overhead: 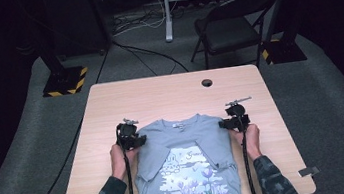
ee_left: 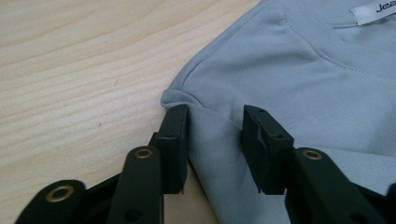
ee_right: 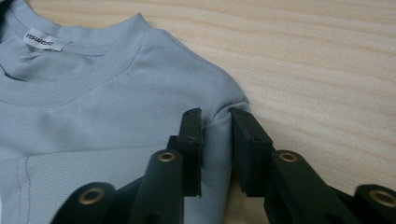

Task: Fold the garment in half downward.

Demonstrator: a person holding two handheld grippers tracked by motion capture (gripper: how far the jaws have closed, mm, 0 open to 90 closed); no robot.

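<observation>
The table [overhead: 169, 94] is bare wood from the shirt [overhead: 186, 171] collar out to the far edge at 12 o'clock, broken there by a small round hole [overhead: 207, 83]. Bare strips also run along the shirt at 9 and 3 o'clock, each partly taken up by a forearm and trailing cable. The left gripper [ee_left: 215, 140] and right gripper [ee_right: 217, 140] sit at the shirt's shoulder corners. Beyond the table, a chair [overhead: 231, 26] stands at 1 o'clock.

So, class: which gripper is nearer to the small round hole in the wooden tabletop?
Right. The right gripper sits at the pale blue T-shirt's shoulder, just below and right of the hole; the left gripper is at the opposite shoulder, farther away.
</observation>
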